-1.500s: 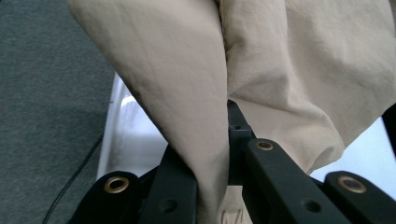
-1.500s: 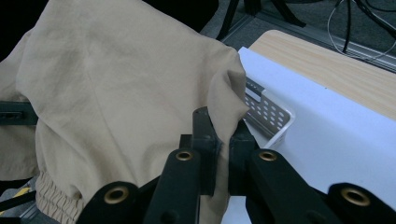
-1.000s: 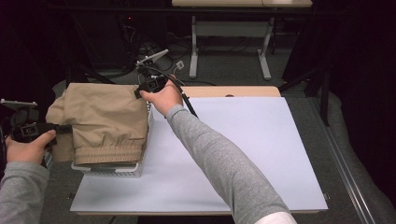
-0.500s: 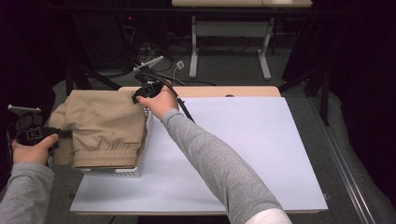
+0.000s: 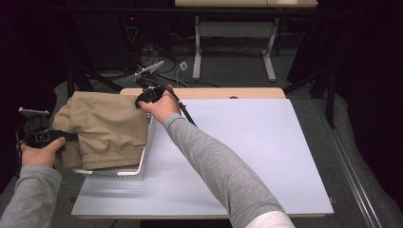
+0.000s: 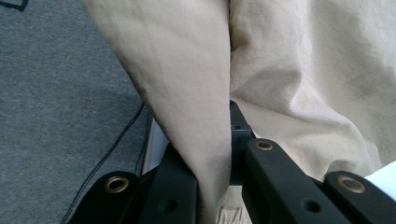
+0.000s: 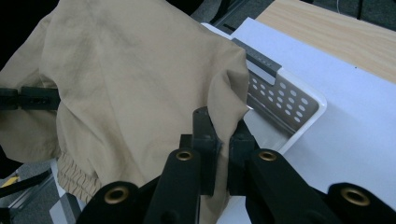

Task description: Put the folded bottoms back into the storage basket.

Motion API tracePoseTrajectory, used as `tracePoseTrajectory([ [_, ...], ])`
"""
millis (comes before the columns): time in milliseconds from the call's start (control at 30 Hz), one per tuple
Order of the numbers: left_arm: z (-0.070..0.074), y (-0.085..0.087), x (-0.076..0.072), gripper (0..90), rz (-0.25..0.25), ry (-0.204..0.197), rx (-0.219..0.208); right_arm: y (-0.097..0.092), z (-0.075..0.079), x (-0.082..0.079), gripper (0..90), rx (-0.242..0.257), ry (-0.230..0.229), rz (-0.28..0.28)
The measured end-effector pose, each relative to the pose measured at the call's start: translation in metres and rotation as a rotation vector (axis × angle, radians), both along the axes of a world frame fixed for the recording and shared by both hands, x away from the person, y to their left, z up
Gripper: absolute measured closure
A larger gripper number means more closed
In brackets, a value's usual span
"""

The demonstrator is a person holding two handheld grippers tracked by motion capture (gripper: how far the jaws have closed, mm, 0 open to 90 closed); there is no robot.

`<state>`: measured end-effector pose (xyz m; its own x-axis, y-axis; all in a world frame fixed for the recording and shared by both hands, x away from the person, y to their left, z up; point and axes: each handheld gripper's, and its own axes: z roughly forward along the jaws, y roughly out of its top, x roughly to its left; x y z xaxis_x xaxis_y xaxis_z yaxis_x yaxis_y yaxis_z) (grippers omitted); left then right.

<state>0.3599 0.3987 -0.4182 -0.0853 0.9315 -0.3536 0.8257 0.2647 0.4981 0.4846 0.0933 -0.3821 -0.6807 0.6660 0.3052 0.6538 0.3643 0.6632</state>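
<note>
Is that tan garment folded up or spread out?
Folded: the tan garment is a doubled-over bundle, elastic waistband at the near edge, draped over the white basket.

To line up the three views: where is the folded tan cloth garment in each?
High view: tan cloth garment, left of centre, draped over the white perforated basket.
Left gripper view: centre and right, fold pinched in the jaws.
Right gripper view: left and centre, corner pinched.
Shared landmark: the basket.

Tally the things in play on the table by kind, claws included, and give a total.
Folded tan cloth garment with an elastic hem: 1
White perforated plastic basket: 1
Large white sheet covering the wooden tabletop: 1
Black two-jaw claws, left claw and right claw, each shut on the garment: 2
Total: 5
</note>
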Motion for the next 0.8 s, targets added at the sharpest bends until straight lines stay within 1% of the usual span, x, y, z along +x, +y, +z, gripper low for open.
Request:
tracePoseTrajectory([
  [33,-0.001,-0.001,0.001,86.8,0.0,0.007,0.007,0.0,-0.001,0.0,85.6,-0.001,0.007,-0.005],
  [67,-0.002,-0.001,0.002,86.8,0.003,0.01,0.009,0.0,-0.003,0.0,85.6,0.001,0.0,-0.003],
  [100,-0.003,-0.002,0.003,86.8,0.0,0.013,0.013,0.0,-0.004,0.0,85.6,-0.01,0.008,-0.003],
  [233,-0.008,-0.005,0.007,86.7,-0.004,0.026,0.035,0.0,-0.009,0.001,85.6,-0.023,0.009,-0.005],
  [367,-0.014,-0.007,0.01,86.7,-0.002,0.038,0.038,0.0,-0.015,0.001,85.6,-0.028,0.016,-0.017],
  [433,-0.016,-0.007,0.012,86.7,-0.001,0.039,0.038,0.0,-0.018,0.001,85.6,-0.036,0.01,-0.016],
  [500,-0.019,-0.008,0.014,86.8,-0.002,0.045,0.049,0.001,-0.02,0.001,85.6,-0.031,0.013,-0.024],
  [567,-0.022,-0.009,0.015,86.7,-0.003,0.051,0.056,0.001,-0.023,0.001,85.5,-0.036,0.009,-0.025],
  [600,-0.024,-0.009,0.016,86.7,-0.003,0.053,0.056,0.001,-0.025,0.001,85.6,-0.029,-0.002,-0.025],
  [633,-0.025,-0.01,0.017,86.7,-0.004,0.058,0.058,0.001,-0.026,0.001,85.6,-0.037,0.002,-0.025],
  [733,-0.03,-0.011,0.019,86.7,-0.008,0.066,0.057,0.002,-0.032,0.002,85.5,-0.035,-0.006,-0.039],
  [800,-0.032,-0.012,0.021,86.7,-0.012,0.072,0.06,0.002,-0.034,0.002,85.6,-0.045,0.004,-0.044],
])
